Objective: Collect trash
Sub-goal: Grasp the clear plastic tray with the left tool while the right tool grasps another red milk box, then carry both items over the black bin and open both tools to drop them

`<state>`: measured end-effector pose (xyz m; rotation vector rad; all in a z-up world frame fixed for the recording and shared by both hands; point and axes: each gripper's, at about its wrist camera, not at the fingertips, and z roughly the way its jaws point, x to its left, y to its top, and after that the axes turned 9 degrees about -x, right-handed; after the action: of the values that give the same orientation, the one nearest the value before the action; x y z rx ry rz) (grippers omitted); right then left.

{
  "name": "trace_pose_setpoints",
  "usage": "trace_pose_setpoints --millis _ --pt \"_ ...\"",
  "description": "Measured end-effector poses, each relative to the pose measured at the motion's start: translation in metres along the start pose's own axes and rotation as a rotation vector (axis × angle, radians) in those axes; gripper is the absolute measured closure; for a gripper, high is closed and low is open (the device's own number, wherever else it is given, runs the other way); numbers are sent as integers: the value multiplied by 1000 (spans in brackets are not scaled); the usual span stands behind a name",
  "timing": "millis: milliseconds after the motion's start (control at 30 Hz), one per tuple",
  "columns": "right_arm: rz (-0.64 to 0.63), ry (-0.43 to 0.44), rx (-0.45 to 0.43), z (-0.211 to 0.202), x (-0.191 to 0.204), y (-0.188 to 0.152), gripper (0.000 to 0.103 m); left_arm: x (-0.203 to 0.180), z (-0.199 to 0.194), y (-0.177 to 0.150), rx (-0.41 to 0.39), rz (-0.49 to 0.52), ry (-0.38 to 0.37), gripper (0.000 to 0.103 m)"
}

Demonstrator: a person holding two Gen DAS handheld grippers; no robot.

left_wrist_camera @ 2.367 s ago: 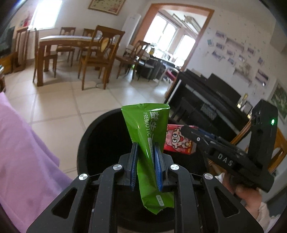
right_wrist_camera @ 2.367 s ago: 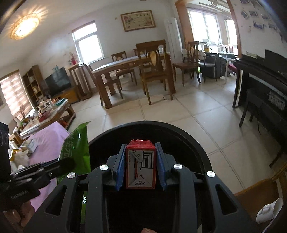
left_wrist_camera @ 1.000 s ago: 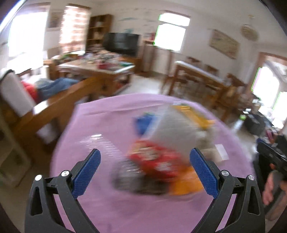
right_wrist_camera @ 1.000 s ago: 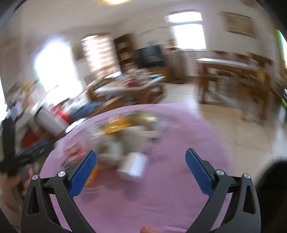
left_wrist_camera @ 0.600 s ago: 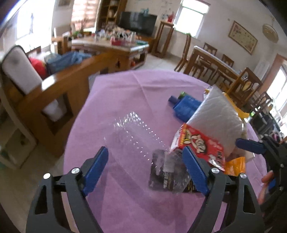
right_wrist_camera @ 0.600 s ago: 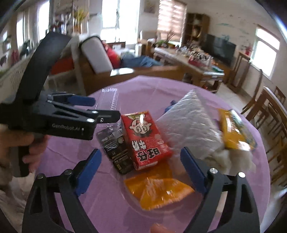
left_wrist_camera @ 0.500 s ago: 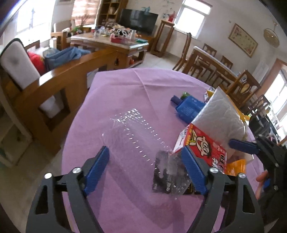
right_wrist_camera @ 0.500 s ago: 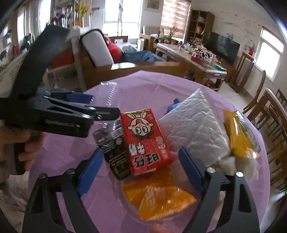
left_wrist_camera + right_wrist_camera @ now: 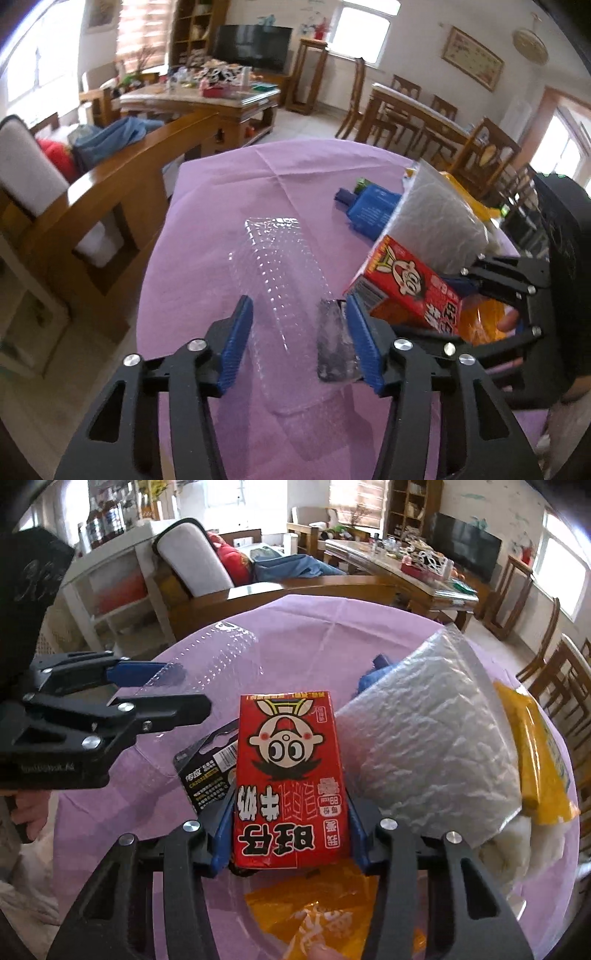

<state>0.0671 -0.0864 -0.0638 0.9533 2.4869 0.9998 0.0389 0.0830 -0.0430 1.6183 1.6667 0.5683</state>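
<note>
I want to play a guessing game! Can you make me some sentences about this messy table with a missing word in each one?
1. The right gripper is squeezing a carton that is coloured ____.
2. The tablecloth is coloured ____.
3. The left gripper has its fingers on either side of a plastic tray that is see-through, or ____.
4. The crinkly wrapper under the carton is coloured ____.

Missing words: red; purple; clear; orange
</note>
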Motion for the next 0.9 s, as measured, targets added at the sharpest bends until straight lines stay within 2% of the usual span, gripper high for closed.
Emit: trace_pose_setpoints --millis 100,200,333,467,567,700,833,900 --pt "52 29 -19 -7 1 -7 54 -5 -3 -1 3 18 -20 57" --pt "129 58 -78 -28 -8 -11 54 -7 -6 -3 -5 26 -40 61" --pt "240 73 -197 -70 -25 -24 54 -11 -12 -4 -20 23 -76 64" --pt "340 40 -311 -113 -46 -48 54 -24 -21 0 -52 11 -131 65" --pt "428 -44 -391 -145 -71 -74 54 -44 -29 6 -81 15 -188 65" --pt "538 -216 -485 -190 -103 -118 54 -91 -36 15 -112 61 -293 65" --pt "656 -400 -568 -236 -133 -166 54 -167 -34 18 -129 135 -450 65" --pt "695 -457 -589 -254 -142 -182 54 -210 -30 16 -124 175 -530 65"
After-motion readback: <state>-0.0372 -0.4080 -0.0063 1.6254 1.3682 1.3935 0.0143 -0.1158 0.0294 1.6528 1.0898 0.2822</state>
